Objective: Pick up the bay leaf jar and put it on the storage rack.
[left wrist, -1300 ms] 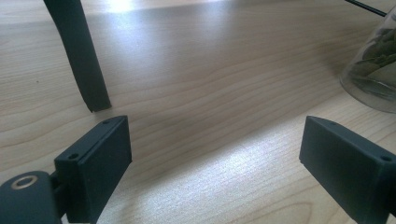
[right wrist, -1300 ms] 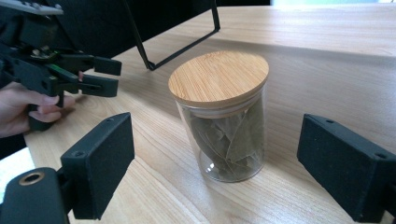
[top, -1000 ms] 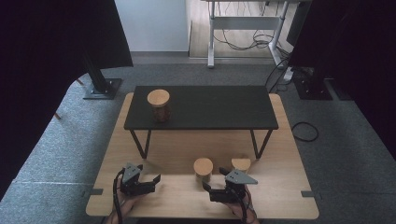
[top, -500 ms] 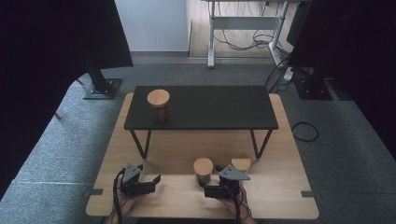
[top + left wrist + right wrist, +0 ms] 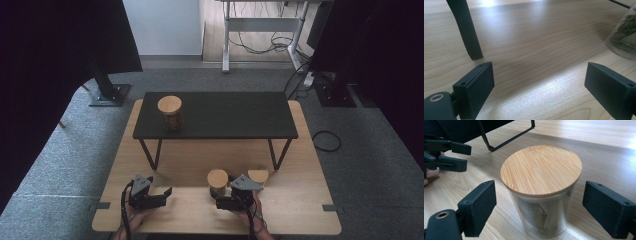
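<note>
Item: glass jar [image 5: 541, 195] with bamboo lid, between the right gripper [image 5: 539, 207]'s just-narrowing, still untouching jaws, apparently for lifting; left gripper [image 5: 539, 87] spread, idle on table [image 5: 529, 40].

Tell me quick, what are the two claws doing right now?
Left gripper: open, holding nothing.
Right gripper: open, jaws closing either side of the jar, not yet gripping it.

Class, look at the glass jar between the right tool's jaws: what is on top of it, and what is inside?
A round bamboo lid covers the clear glass jar. Through the wall, pale tea-bag-like sachets show; the lid hides the upper contents.
</note>
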A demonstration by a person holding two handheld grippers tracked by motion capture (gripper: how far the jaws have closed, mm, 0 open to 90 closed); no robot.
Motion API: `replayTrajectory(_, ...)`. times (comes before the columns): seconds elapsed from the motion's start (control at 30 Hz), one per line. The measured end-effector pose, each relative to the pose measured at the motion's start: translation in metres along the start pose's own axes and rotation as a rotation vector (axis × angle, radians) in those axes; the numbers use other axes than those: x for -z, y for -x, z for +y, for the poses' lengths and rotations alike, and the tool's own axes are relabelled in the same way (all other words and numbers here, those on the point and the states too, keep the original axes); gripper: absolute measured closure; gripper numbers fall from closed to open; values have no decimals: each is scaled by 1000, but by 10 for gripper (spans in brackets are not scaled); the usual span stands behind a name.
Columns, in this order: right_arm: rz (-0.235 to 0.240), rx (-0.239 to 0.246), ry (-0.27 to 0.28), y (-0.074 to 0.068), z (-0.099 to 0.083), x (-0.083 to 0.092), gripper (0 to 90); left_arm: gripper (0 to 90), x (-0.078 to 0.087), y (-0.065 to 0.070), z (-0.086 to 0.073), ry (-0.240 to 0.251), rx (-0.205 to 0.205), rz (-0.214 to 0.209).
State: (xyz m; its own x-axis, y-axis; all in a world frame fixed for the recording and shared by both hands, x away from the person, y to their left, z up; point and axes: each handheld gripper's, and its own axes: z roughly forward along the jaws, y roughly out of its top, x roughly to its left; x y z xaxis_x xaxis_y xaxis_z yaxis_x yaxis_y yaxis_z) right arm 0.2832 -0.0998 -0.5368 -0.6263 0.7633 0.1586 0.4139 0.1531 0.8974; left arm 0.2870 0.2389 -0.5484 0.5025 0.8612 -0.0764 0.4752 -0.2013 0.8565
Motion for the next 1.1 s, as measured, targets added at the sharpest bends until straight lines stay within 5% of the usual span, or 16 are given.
replayTrajectory(0.7, -46, 4, -44, -3, 6, -21, 161, 85, 0, 0, 0, 0, 6, -2)
replayTrajectory(1.1, -85, 61, -74, -7, 6, -26, 241, 85, 0, 0, 0, -1, 2, 2)
